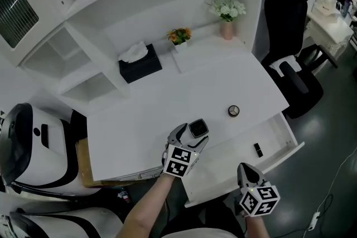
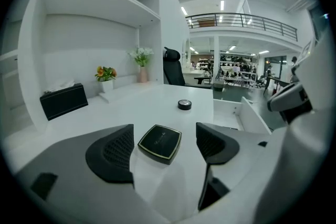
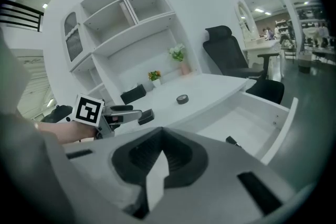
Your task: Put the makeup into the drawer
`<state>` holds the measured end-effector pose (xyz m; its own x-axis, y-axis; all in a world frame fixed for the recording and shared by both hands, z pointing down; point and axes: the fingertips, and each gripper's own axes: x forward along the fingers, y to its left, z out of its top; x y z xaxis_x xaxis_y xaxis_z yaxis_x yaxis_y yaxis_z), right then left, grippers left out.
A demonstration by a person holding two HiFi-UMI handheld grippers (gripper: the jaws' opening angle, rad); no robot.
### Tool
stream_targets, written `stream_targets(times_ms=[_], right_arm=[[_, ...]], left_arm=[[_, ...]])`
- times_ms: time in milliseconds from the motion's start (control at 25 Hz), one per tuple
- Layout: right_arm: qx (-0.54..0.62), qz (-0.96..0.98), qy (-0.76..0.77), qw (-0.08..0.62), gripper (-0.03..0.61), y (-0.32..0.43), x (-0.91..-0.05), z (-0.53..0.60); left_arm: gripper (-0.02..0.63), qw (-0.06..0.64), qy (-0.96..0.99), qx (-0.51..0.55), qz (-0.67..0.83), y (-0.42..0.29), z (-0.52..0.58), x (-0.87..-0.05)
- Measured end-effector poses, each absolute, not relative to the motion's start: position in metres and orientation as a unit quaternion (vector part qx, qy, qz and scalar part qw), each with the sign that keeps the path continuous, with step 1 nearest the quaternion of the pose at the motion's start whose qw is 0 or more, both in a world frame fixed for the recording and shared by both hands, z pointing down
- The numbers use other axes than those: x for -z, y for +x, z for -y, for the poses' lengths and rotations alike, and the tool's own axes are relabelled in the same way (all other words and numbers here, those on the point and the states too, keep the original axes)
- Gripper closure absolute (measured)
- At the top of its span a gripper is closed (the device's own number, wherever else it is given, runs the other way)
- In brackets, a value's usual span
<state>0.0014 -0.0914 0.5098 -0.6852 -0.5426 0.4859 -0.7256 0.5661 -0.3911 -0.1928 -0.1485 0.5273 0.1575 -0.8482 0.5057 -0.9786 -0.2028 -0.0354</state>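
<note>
Left gripper (image 2: 164, 136) has its fingers spread either side of the black, gold-edged compact (image 2: 159, 141) lying on the table (image 2: 157, 99); its lid script is too faint to read. Right gripper (image 3: 159, 139), fingers pressed together and empty, hovers by the open drawer (image 1: 281, 132).

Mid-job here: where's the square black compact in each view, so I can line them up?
Head view: the square black compact lies lower centre on the white desk.
Left gripper view: compact dead centre, between the open left tongs.
Right gripper view: compact left of centre, at those tongs' tip.
Shared landmark: the round black tin beyond it.
</note>
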Motion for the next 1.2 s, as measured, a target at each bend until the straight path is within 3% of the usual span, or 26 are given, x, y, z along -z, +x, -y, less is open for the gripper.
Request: stream_targets(times_ms=[1200], right_arm=[[-0.301,0.837,0.429,0.158,0.577,0.0,-0.516,0.075]], left_arm=[[0.244,0.212,0.792,-0.321,0.474,-0.201,0.164,-0.585]])
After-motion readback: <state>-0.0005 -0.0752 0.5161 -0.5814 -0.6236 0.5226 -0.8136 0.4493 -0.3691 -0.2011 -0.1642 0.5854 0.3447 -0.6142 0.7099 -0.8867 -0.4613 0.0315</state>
